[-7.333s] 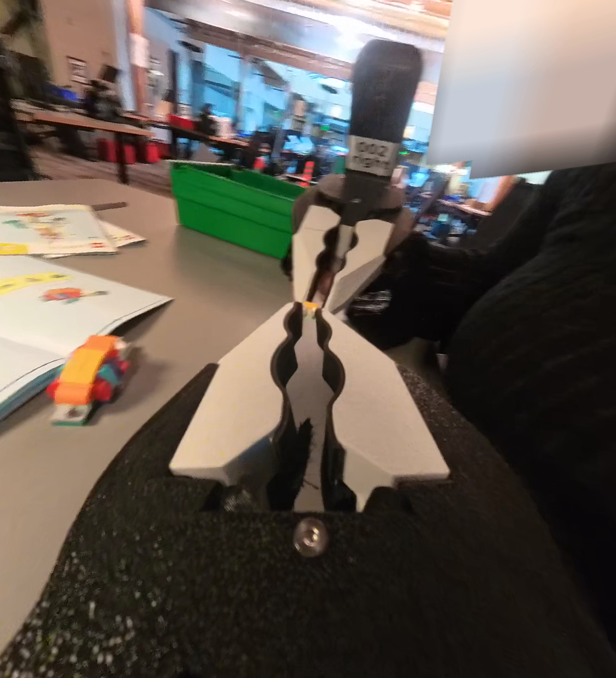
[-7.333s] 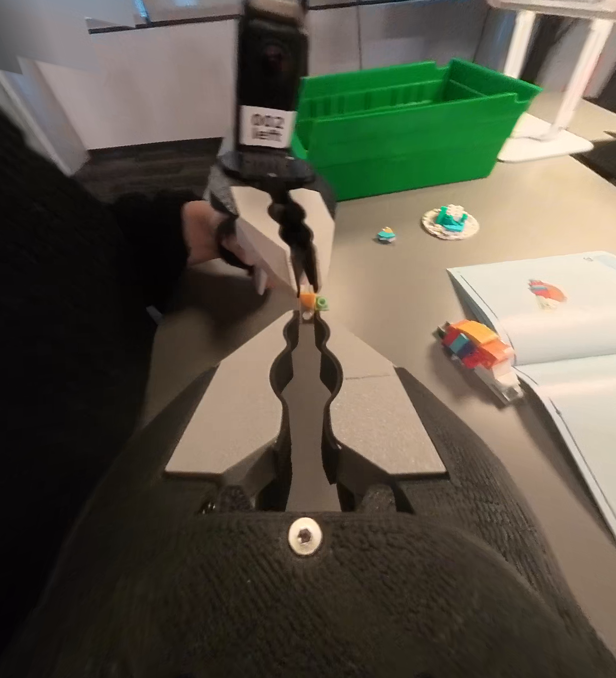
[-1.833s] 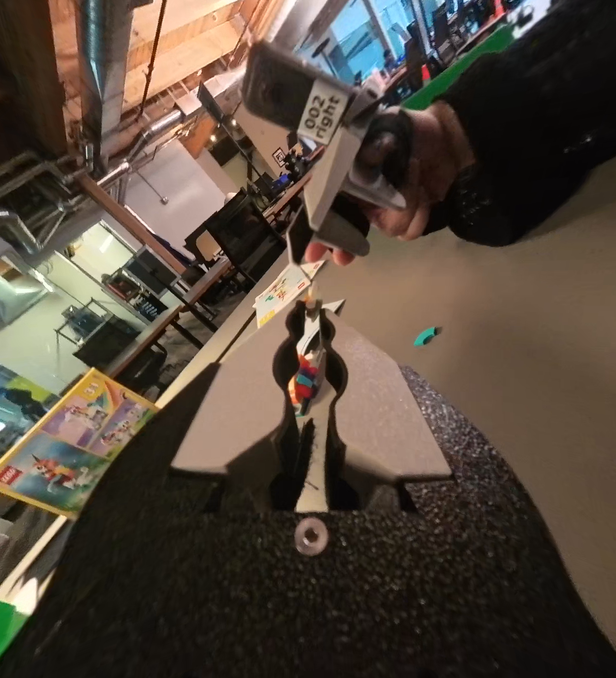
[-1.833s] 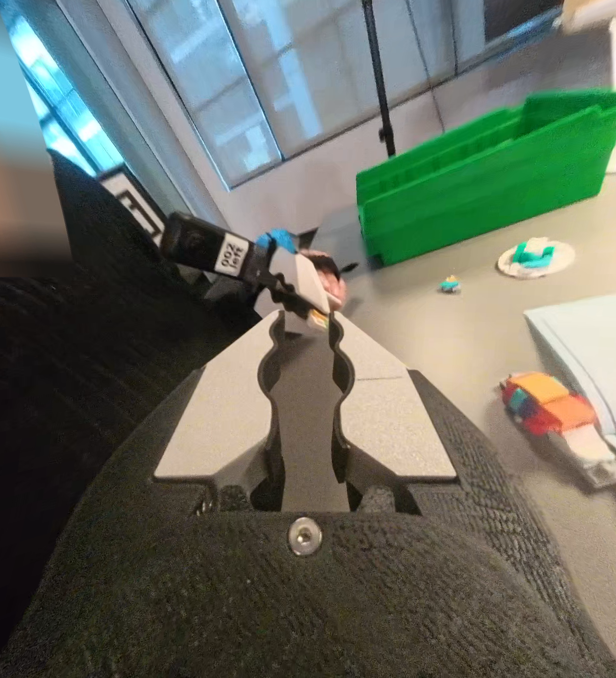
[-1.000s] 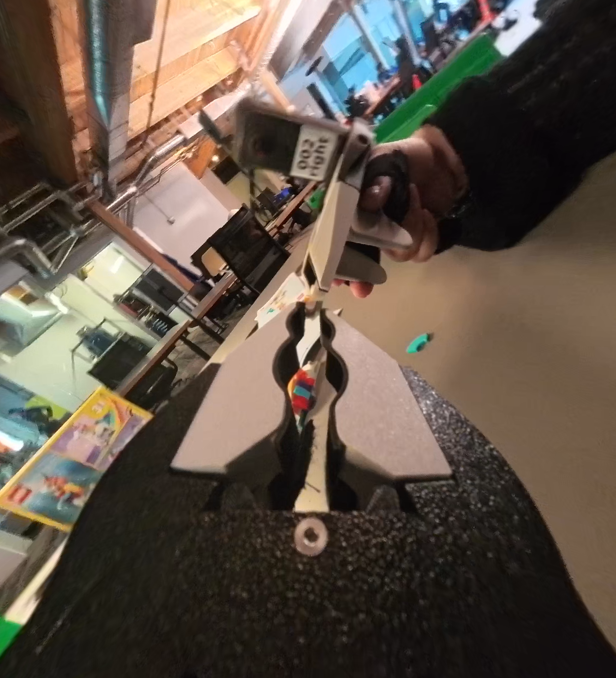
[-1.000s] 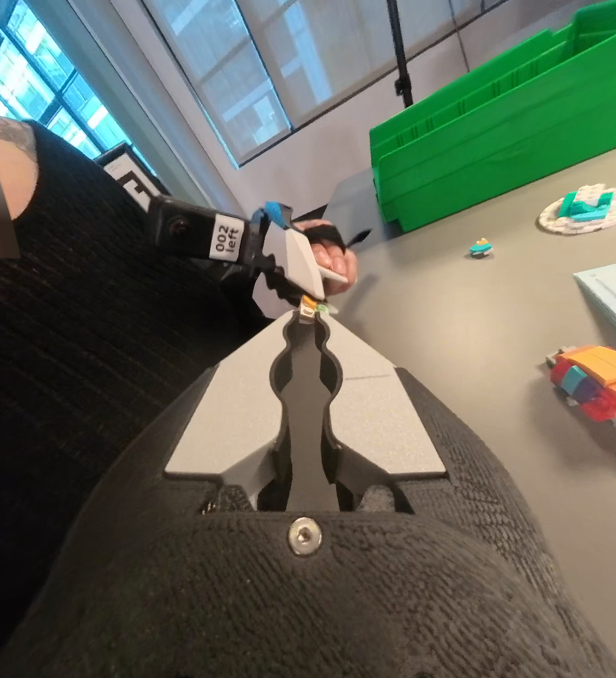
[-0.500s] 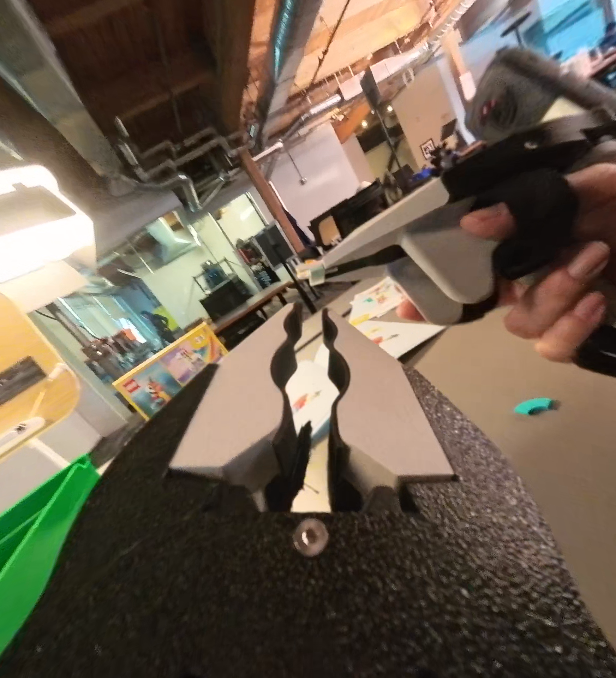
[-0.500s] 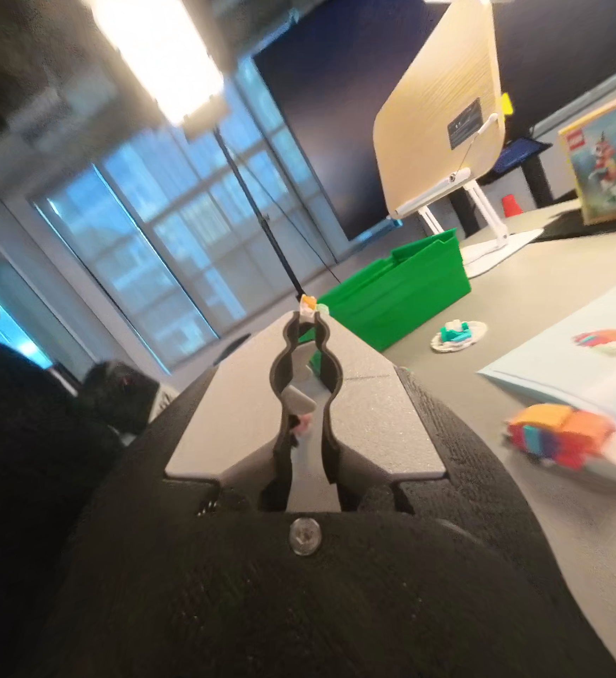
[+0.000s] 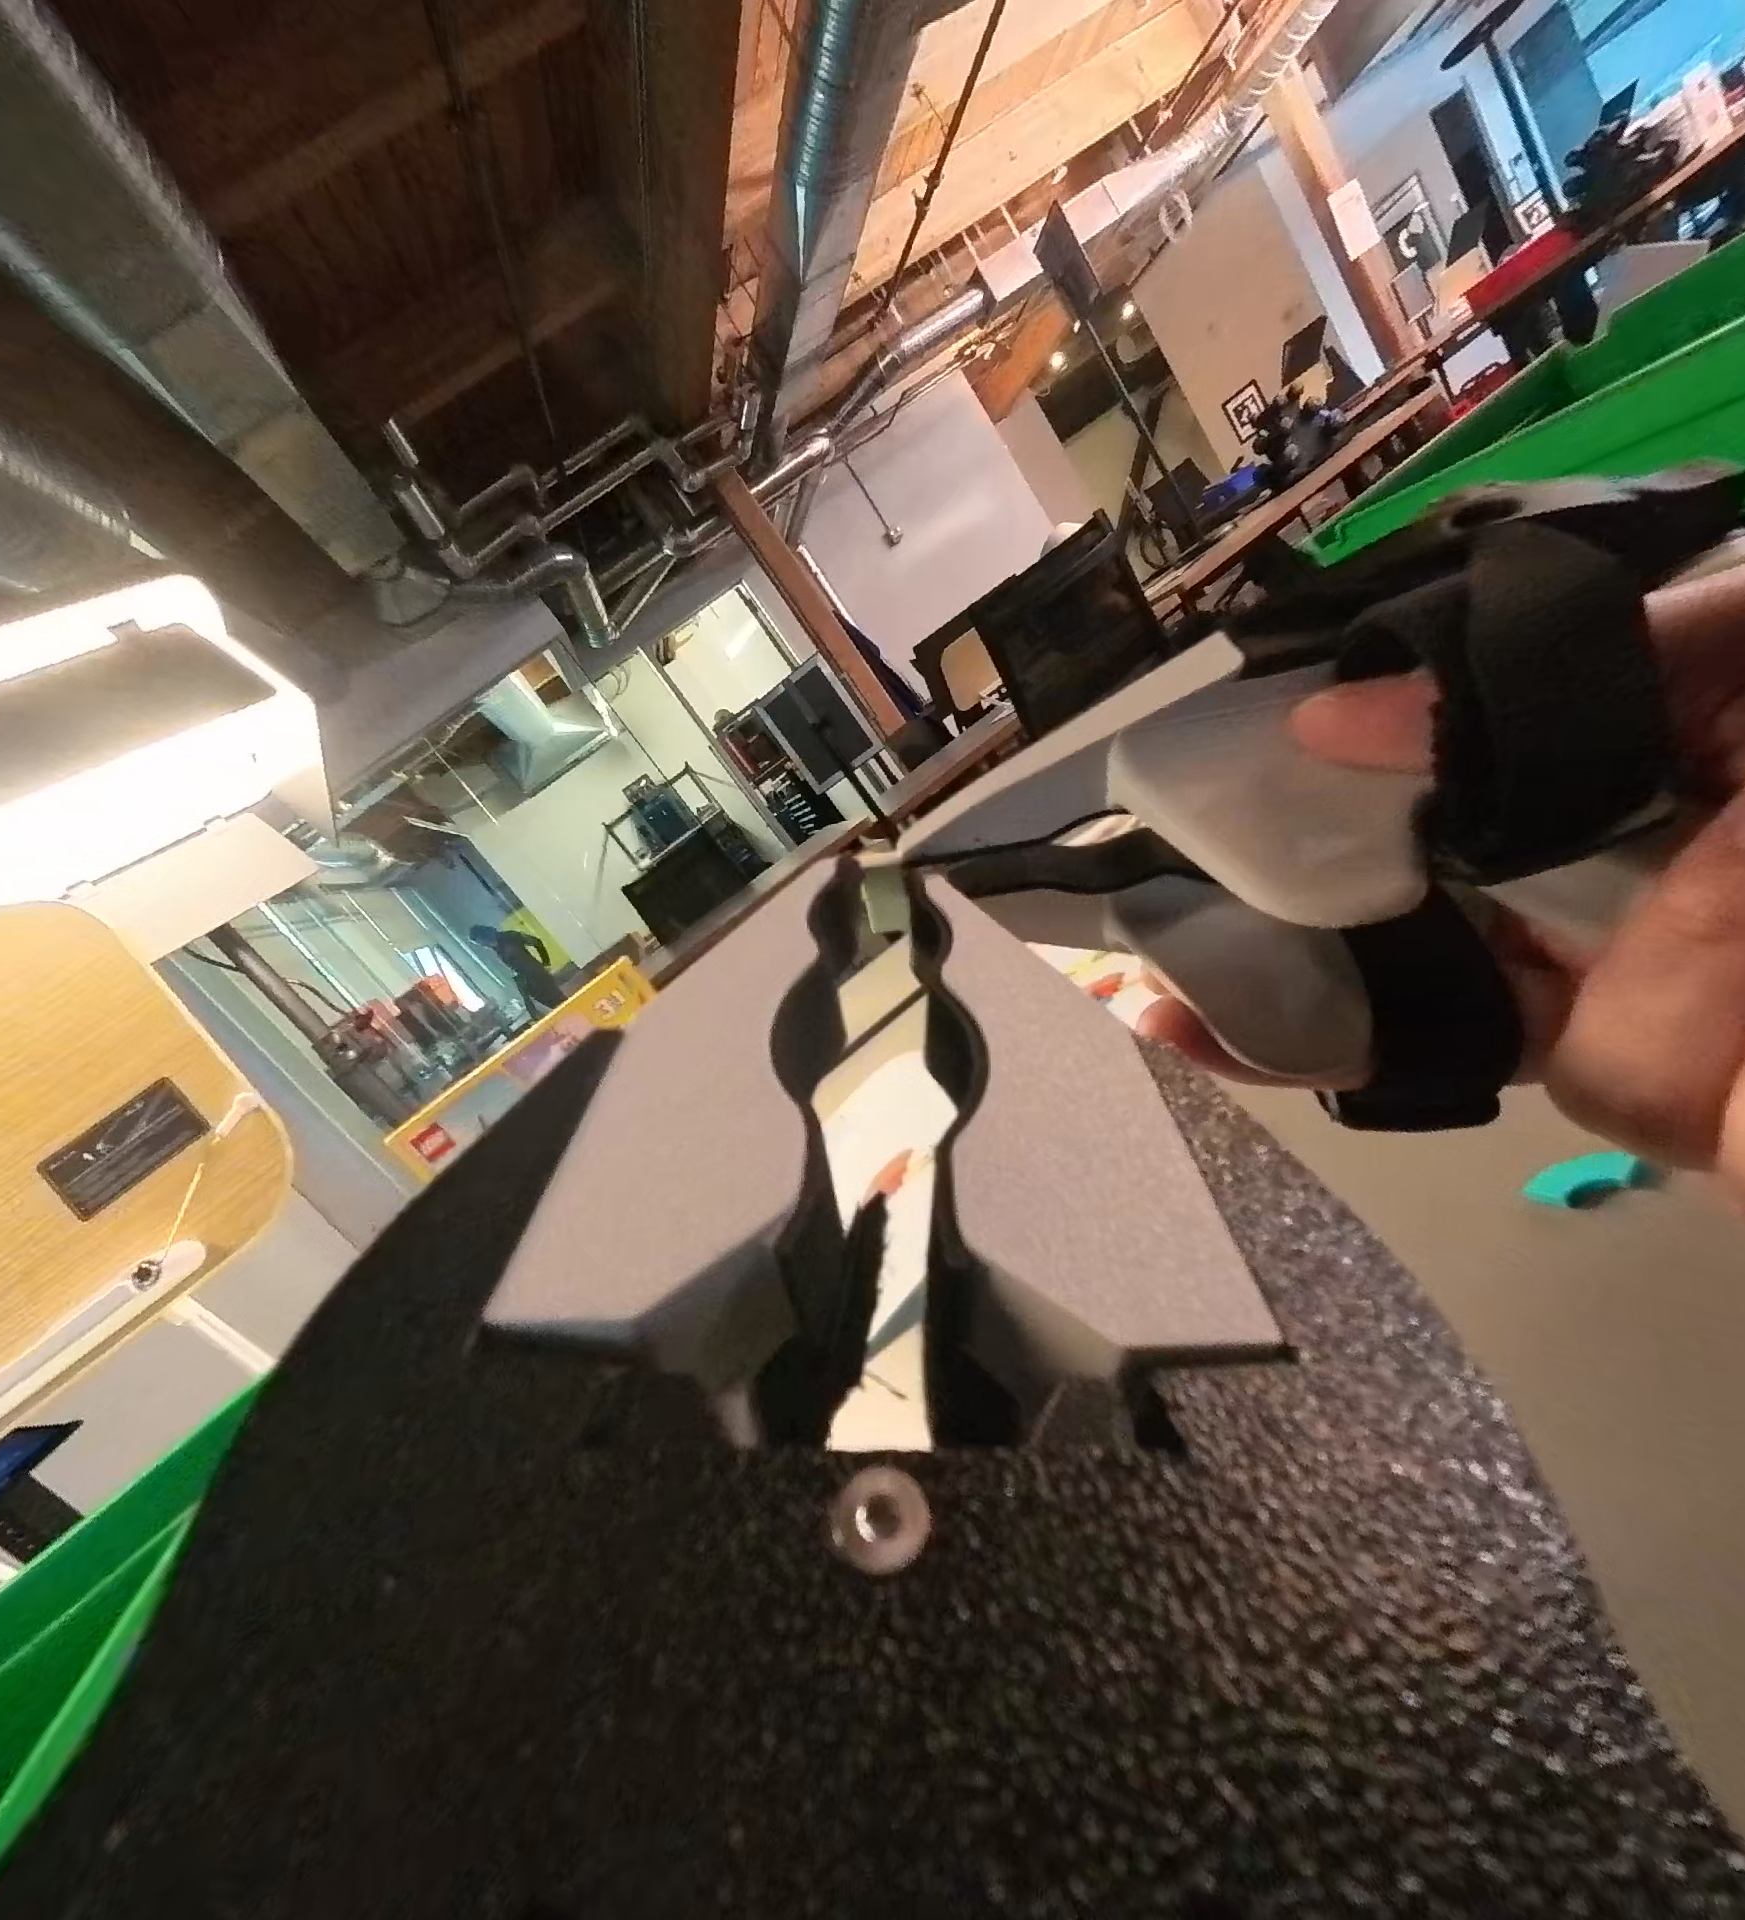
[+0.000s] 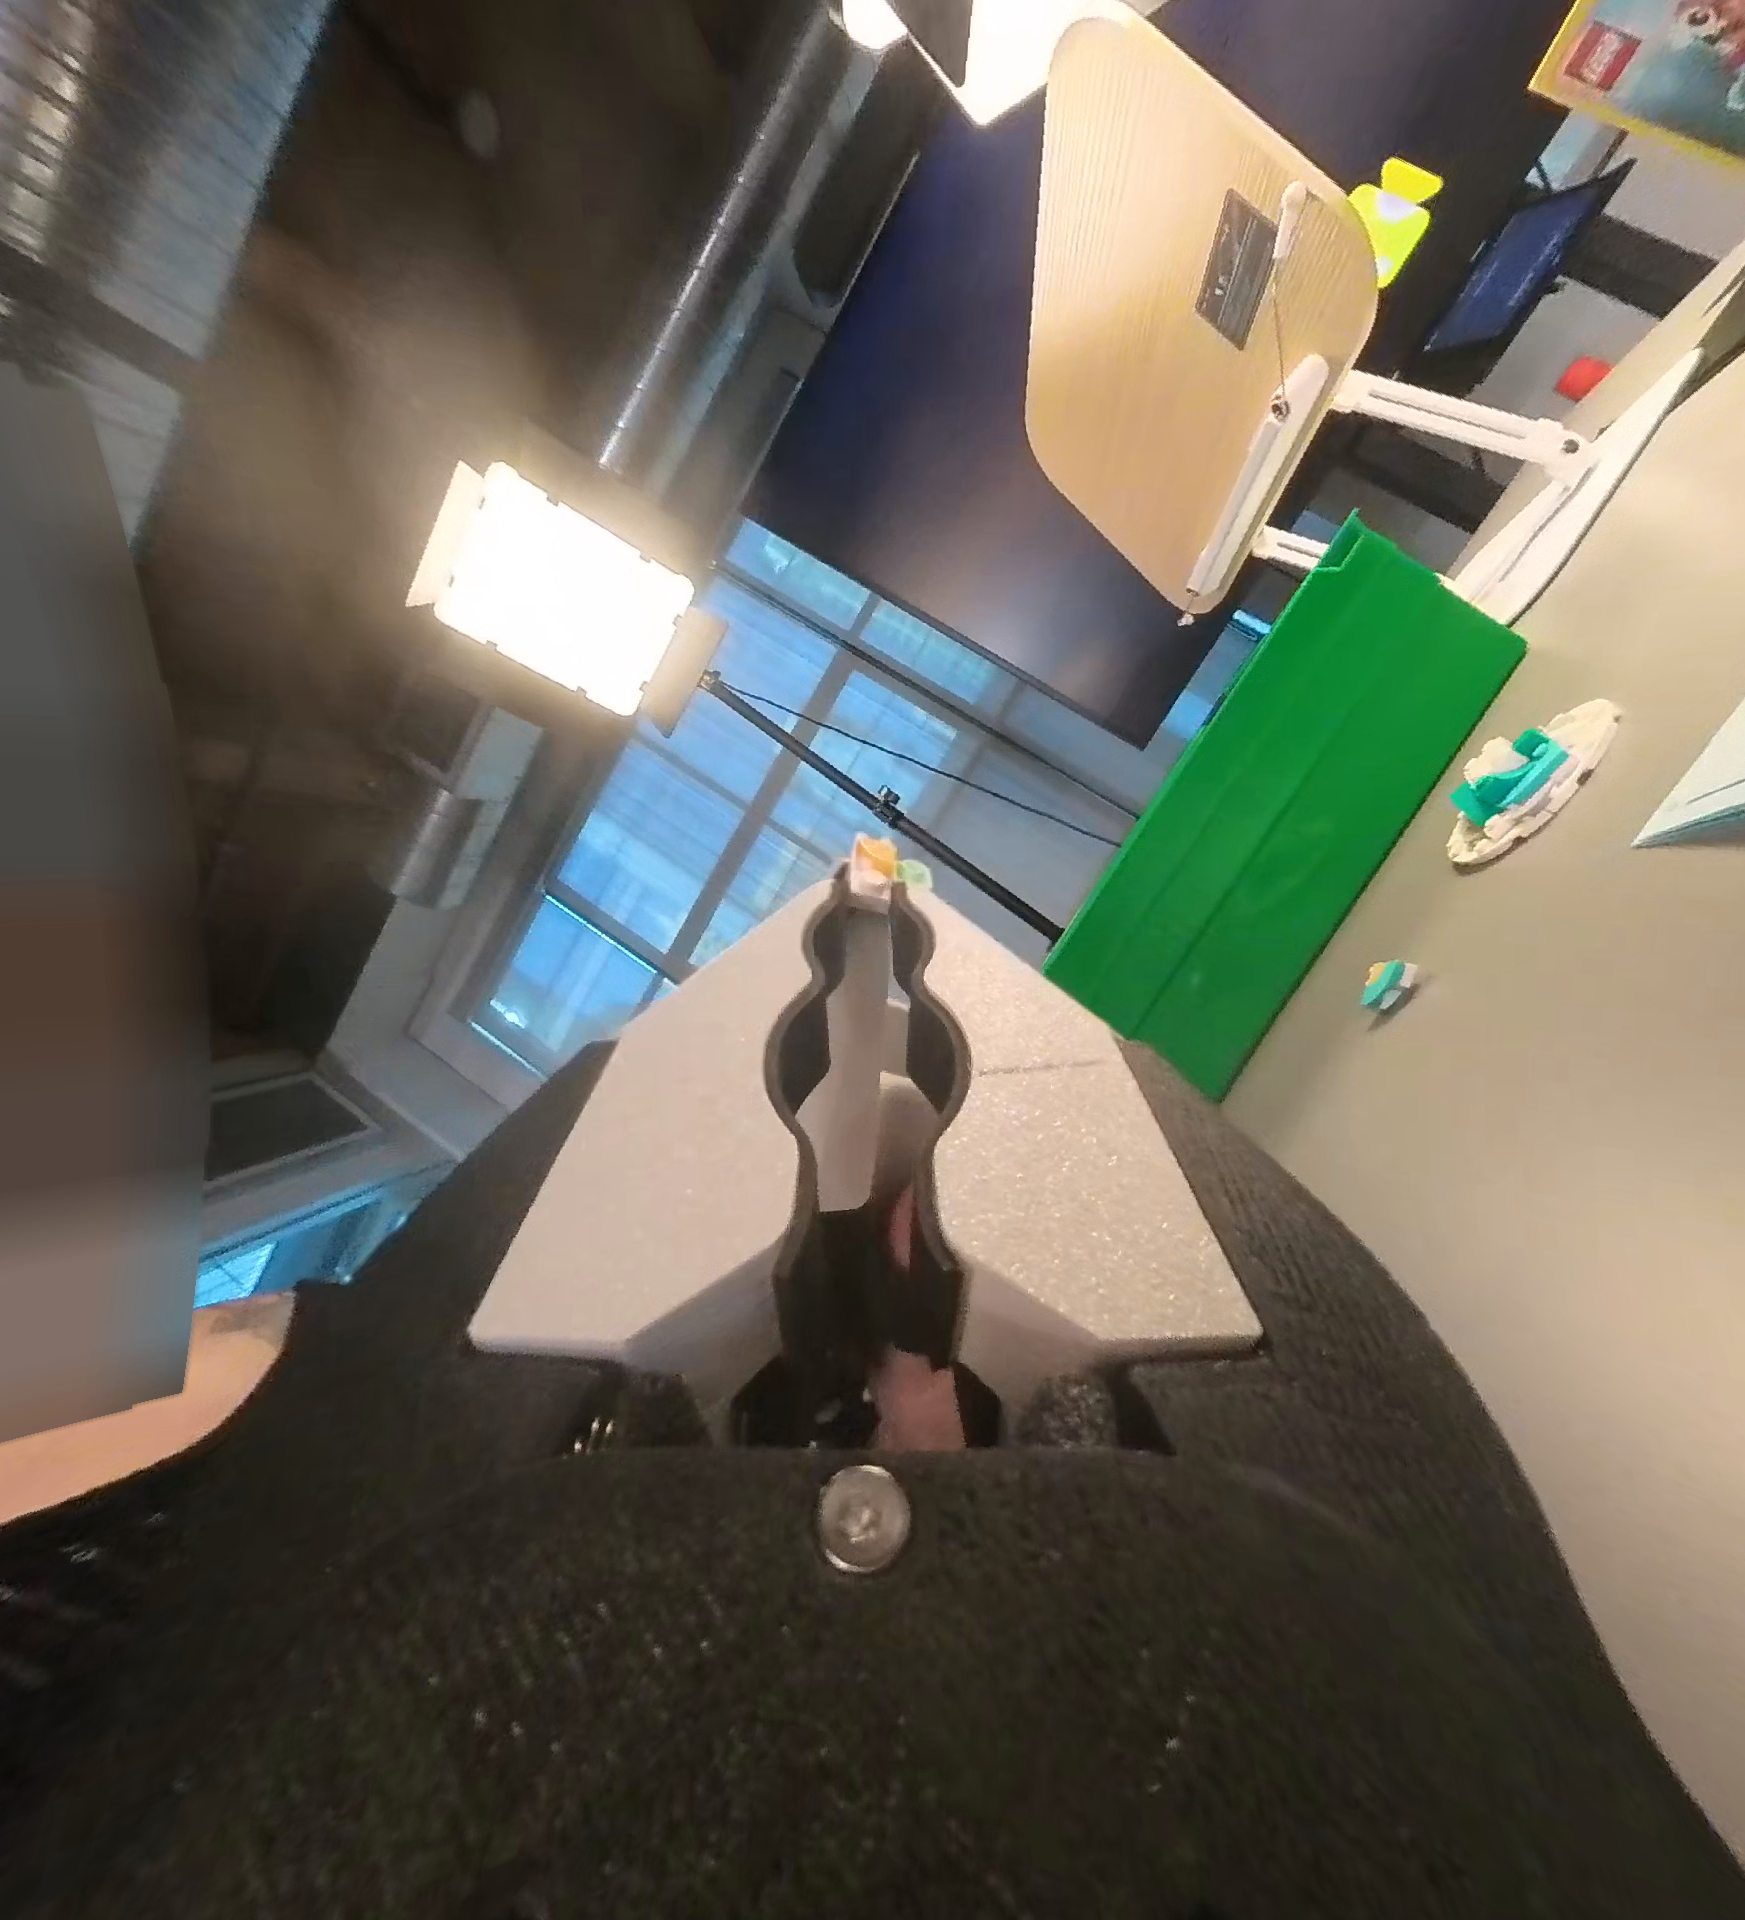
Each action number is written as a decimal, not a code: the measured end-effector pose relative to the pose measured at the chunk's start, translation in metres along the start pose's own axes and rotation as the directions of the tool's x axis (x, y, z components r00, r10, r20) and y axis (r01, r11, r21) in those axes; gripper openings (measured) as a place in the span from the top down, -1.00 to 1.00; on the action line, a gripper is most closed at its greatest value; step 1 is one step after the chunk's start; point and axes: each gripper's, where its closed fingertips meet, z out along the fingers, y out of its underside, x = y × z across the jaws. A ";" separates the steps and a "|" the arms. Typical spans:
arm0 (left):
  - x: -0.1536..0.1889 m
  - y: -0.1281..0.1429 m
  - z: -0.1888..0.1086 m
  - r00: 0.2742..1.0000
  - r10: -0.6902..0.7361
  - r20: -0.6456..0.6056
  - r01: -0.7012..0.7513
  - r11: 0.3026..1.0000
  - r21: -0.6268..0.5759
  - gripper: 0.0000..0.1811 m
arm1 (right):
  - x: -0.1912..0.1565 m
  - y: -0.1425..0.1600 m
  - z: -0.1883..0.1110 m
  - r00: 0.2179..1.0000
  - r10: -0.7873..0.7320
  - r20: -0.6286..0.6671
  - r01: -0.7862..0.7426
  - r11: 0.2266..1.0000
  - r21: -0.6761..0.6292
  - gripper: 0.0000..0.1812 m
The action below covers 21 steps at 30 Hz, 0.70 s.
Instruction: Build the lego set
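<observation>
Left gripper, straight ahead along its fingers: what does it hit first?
The small pale lego piece pinched in the grey fingertips of the right gripper, which sits right at the left gripper's tips. Depth is unclear.

so I count one green bin (image 10: 1273,831), one round white plate build (image 10: 1533,774), one tiny teal piece (image 10: 1389,1000), one teal arch brick (image 9: 1585,1179), one set box (image 10: 1699,73).

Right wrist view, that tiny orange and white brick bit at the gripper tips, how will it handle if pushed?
The brick bit sits only at the very tip of the right gripper, so a sideways push would likely twist it out. It looks rigid and light. Its green stud juts sideways and might pop off.
</observation>
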 end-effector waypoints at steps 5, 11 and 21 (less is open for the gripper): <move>-0.002 0.001 -0.002 1.000 -0.004 0.008 0.004 1.000 0.006 0.92 | 0.001 0.002 0.002 1.000 -0.008 -0.018 0.008 1.000 0.007 0.93; -0.005 0.002 -0.003 0.998 -0.057 -0.014 0.057 0.998 0.002 0.93 | 0.001 0.003 0.005 0.999 -0.018 -0.027 0.018 1.000 0.020 0.93; -0.018 -0.015 -0.014 0.921 -0.368 -0.127 0.384 0.912 0.145 0.94 | -0.021 0.014 0.007 0.962 -0.267 0.048 0.271 0.957 -0.106 0.67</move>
